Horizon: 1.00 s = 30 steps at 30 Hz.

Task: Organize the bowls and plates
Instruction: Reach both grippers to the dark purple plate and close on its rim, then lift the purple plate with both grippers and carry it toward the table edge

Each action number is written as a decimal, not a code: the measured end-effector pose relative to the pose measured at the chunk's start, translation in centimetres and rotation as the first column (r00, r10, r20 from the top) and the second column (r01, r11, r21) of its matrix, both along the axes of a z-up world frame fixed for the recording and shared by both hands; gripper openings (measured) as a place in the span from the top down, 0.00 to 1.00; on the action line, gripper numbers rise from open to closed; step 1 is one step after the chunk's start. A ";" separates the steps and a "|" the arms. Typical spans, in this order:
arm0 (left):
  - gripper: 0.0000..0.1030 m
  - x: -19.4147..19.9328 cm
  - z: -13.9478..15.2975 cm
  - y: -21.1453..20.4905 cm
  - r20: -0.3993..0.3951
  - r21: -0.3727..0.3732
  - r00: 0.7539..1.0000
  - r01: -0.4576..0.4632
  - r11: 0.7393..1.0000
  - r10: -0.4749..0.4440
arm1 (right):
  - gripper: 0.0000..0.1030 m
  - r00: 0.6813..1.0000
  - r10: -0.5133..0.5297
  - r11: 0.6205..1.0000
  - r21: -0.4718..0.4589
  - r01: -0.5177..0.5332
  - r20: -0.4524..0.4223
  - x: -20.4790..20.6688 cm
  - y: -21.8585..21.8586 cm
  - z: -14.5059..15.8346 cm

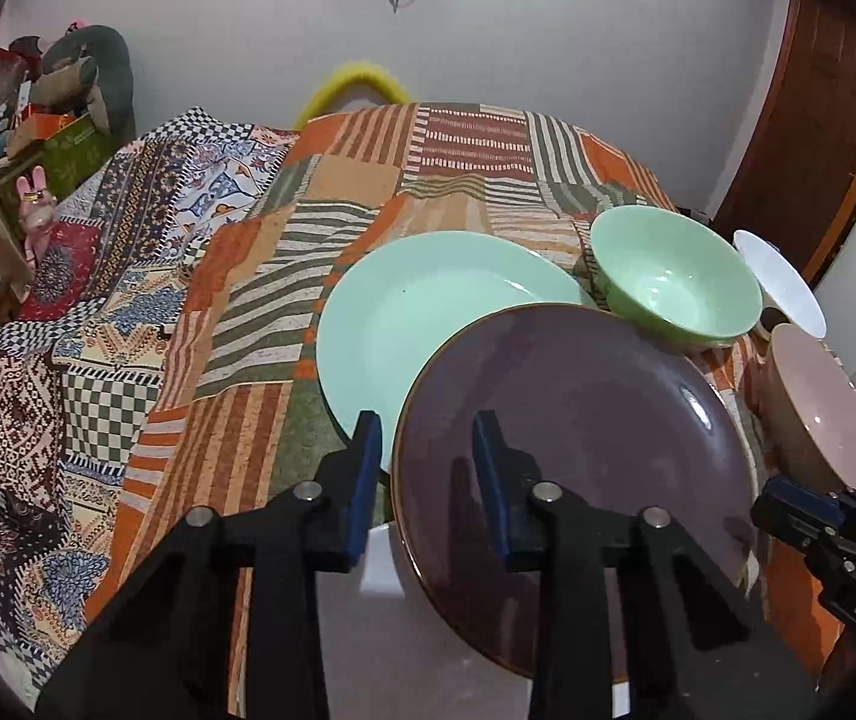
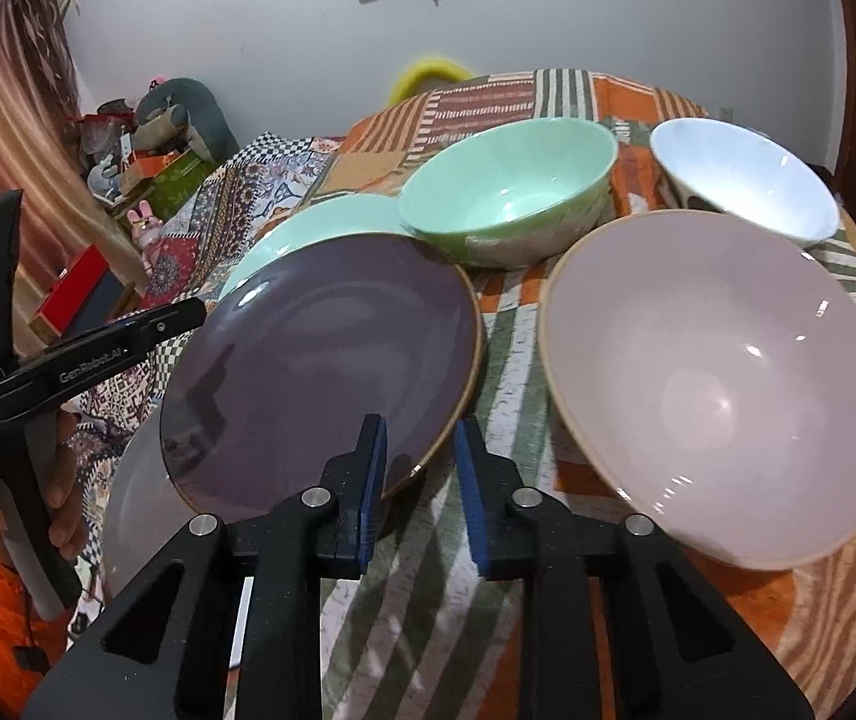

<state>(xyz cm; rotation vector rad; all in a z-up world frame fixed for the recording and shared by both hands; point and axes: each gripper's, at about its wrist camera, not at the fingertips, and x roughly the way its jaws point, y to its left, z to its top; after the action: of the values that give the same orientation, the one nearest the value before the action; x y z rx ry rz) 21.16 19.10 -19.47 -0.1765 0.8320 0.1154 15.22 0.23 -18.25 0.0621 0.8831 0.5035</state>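
A dark purple plate (image 1: 577,450) (image 2: 320,360) is tilted, its far edge resting over a mint green plate (image 1: 428,312) (image 2: 308,222), its near part above a white plate (image 1: 380,600) (image 2: 134,510). My left gripper (image 1: 428,438) is open with the purple plate's left rim between its fingers. My right gripper (image 2: 419,444) is open at the purple plate's right rim and shows at the right edge of the left wrist view (image 1: 799,510). A green bowl (image 1: 673,282) (image 2: 511,186), a pink bowl (image 1: 817,408) (image 2: 721,378) and a white bowl (image 1: 781,282) (image 2: 745,180) stand to the right.
The round table carries a striped patchwork cloth (image 1: 469,162) (image 2: 428,630). A bed with a patterned quilt (image 1: 80,324) lies to the left. Boxes and soft toys (image 1: 56,102) are piled at the back left. A wooden door (image 1: 817,120) is at the right.
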 end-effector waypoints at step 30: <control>0.75 1.5 -2.2 0.1 -0.029 -0.028 0.996 0.088 0.996 -0.088 | 0.77 0.997 -0.065 0.998 -0.031 0.063 -0.044 0.5 -0.4 -0.5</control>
<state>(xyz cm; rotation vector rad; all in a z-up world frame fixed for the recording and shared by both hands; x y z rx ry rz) 22.71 19.18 -21.67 -0.1630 0.8705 0.0243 15.76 -0.17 -18.78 0.0747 0.9294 0.4307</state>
